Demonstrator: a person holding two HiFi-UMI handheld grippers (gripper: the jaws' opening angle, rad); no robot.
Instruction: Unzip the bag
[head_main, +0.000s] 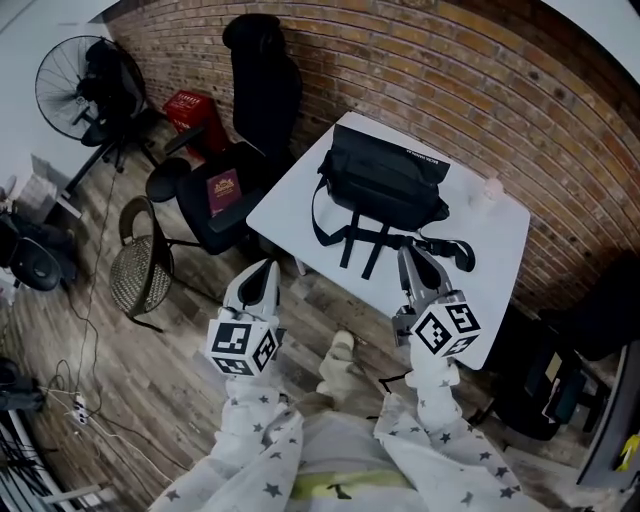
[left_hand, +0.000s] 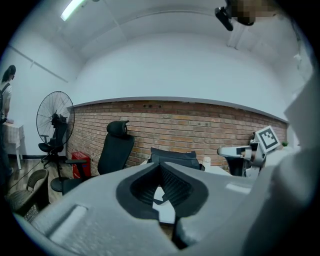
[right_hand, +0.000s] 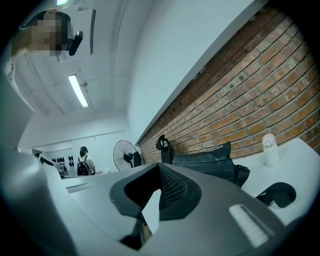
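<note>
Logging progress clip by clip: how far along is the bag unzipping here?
Done: nothing visible; the black bag lies on the white table with no opening showing. In hand: the left gripper and right gripper are both shut and empty, short of the bag, the right one near its straps. Left: reaching the bag and the whole unzipping.

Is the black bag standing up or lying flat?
Standing up: the black bag sits upright on the white table, top edge uppermost.
</note>
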